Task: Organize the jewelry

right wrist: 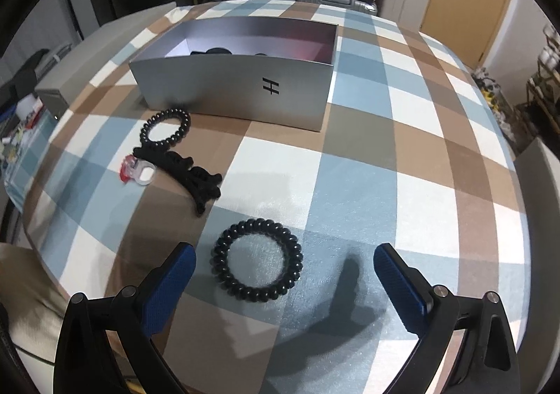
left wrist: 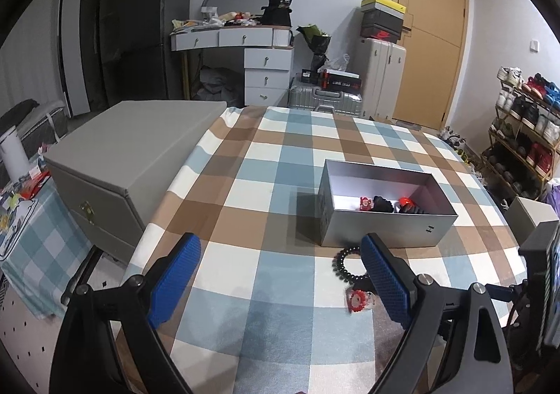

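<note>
While both my grippers hover over the checked cloth, the jewelry lies in two lots: some in the silver box, some loose in front of it.

Loose pieces, right wrist view: a black coil band lies flat just ahead of my right gripper, at about 11 o'clock from its midpoint, between the blue pads but touching neither. A second coil band lies at 10 o'clock, close against the box's near wall. A black claw clip sits between the two bands, its far end touching the second band. A small red-and-clear charm rests just beside that clip at its 9 o'clock side.

Box contents, left wrist view: a small red figure, a black item and a red-topped piece lie along the near wall of the box. I cannot tell what the black item is.

Right gripper: jaws spread wide, holding nothing.

Left gripper: jaws likewise wide apart, empty, over bare cloth. Its right pad overlaps my view of one coil band at 2 o'clock; contact cannot be told. The charm lies just beside that pad.

Surroundings: a grey case stands on the cloth at 10 o'clock from the left gripper, well apart from the box.
</note>
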`<state>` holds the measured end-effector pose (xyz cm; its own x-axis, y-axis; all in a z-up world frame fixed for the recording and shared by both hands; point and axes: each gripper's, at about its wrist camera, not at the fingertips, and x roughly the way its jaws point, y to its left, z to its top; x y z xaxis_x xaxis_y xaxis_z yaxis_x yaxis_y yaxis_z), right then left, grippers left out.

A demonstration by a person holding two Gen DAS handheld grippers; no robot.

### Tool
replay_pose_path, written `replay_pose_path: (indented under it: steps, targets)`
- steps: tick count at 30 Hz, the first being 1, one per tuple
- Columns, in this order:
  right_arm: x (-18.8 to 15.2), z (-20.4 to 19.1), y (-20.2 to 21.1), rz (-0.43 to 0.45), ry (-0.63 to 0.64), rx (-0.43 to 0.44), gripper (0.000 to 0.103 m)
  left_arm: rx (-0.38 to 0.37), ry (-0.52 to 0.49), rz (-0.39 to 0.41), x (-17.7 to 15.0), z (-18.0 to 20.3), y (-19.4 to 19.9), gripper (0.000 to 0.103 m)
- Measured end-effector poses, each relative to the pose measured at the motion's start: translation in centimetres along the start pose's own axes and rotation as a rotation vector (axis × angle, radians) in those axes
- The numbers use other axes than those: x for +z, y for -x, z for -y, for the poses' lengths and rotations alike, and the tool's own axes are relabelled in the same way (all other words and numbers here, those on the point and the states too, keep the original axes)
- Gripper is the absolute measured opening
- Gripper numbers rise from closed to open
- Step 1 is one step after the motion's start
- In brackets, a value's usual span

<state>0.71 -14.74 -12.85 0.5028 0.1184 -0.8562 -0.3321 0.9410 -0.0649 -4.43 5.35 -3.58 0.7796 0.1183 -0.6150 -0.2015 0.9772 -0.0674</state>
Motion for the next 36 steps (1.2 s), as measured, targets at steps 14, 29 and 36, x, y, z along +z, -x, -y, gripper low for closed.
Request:
replay_pose_path:
  steps: [14,29,36]
  targets:
    - [-0.3,-1.4,-0.3,-0.014,0.055,0.015,0.062,0.01,-0.06,0.071,0.1,0.9,1.3,0.09]
    - [0.1,-0.4,0.5,0.013,0.012,0.019,0.037,0.008,-0.028,0.061,0.2,0.5,1.2,0.09]
    - [0.6,1.6,2.1,0.077,-0.085,0.042,0.009,-0.025,0.012,-0.022,0.2,0.2,-0.4,0.09]
